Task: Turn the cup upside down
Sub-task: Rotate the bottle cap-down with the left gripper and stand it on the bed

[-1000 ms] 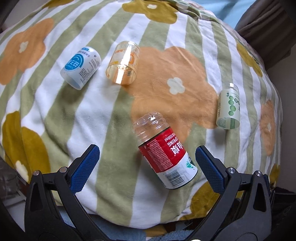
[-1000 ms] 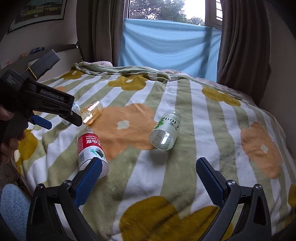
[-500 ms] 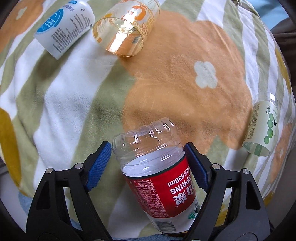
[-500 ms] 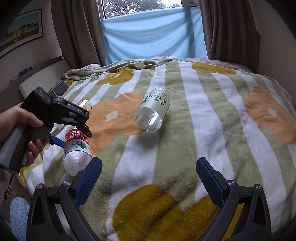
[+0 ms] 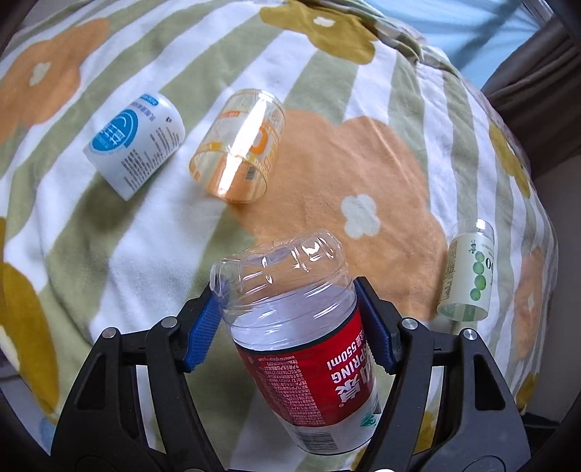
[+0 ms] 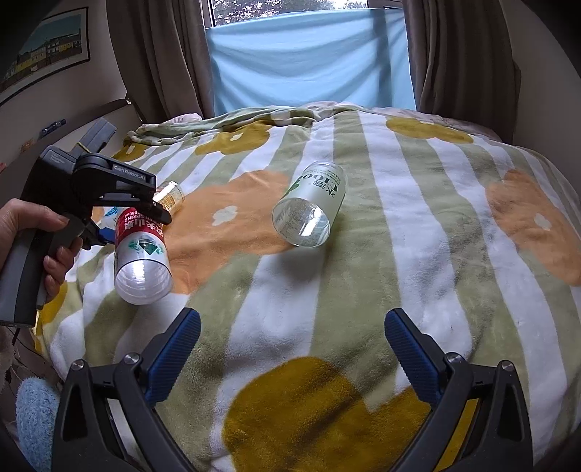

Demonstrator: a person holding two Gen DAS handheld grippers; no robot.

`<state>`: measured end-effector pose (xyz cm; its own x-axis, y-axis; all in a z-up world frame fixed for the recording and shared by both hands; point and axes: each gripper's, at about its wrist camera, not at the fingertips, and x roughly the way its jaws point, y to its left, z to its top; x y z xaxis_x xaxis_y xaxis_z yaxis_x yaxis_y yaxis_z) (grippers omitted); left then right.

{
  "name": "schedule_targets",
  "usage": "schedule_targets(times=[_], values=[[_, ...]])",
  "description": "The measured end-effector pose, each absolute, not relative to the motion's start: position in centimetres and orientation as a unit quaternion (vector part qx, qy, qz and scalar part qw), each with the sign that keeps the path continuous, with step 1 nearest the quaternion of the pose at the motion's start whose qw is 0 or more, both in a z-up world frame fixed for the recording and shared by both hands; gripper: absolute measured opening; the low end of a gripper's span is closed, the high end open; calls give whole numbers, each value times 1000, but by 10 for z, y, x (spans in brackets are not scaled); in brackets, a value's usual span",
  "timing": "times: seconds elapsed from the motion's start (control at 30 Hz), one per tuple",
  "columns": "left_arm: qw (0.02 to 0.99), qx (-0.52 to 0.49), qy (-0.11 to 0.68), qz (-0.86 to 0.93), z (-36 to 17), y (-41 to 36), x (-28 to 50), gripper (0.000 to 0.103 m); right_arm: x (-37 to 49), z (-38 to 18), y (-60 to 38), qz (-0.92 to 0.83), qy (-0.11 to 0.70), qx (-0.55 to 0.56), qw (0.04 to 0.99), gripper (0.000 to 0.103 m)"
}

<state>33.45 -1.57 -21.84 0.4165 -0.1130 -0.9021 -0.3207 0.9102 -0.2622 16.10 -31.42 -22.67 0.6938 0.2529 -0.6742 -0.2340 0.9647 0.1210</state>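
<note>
Cup [image 5: 301, 348] tilts in left tongs [image 5: 290, 319], rim toward camera.

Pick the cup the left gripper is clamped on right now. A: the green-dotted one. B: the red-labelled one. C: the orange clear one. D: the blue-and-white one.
B: in the left wrist view the blue pads of the left gripper press both sides of the red-labelled cup, while the other three cups lie on the blanket.

Soft daylight from window [image 6: 312, 7], glare on cups, fisheye edges dark
</note>
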Motion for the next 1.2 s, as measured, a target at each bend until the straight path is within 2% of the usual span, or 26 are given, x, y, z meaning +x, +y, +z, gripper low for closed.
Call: schedule_targets(times=[0.2, 0.37, 0.5, 0.6, 0.77, 1.2], values=[[901, -153, 401, 60, -181, -14, 309, 67, 160, -228, -299, 141, 365, -13, 920, 101], [939, -116, 317, 58, -188, -28, 291, 67, 162, -234, -289, 149, 366, -27, 918, 101], [947, -71, 308, 62, -212, -41, 287, 67, 164, -241, -283, 152, 375, -43, 913, 101], [947, -75, 304, 63, -223, -41, 283, 67, 165, -243, -282, 154, 376, -44, 913, 101], [953, -60, 290, 58, -225, -48, 270, 67, 171, -246, -286, 157, 383, -23, 910, 101], [944, -38, 328, 11, -216, -67, 246, 62, 172, -246, -287, 165, 386, -5, 908, 101]])
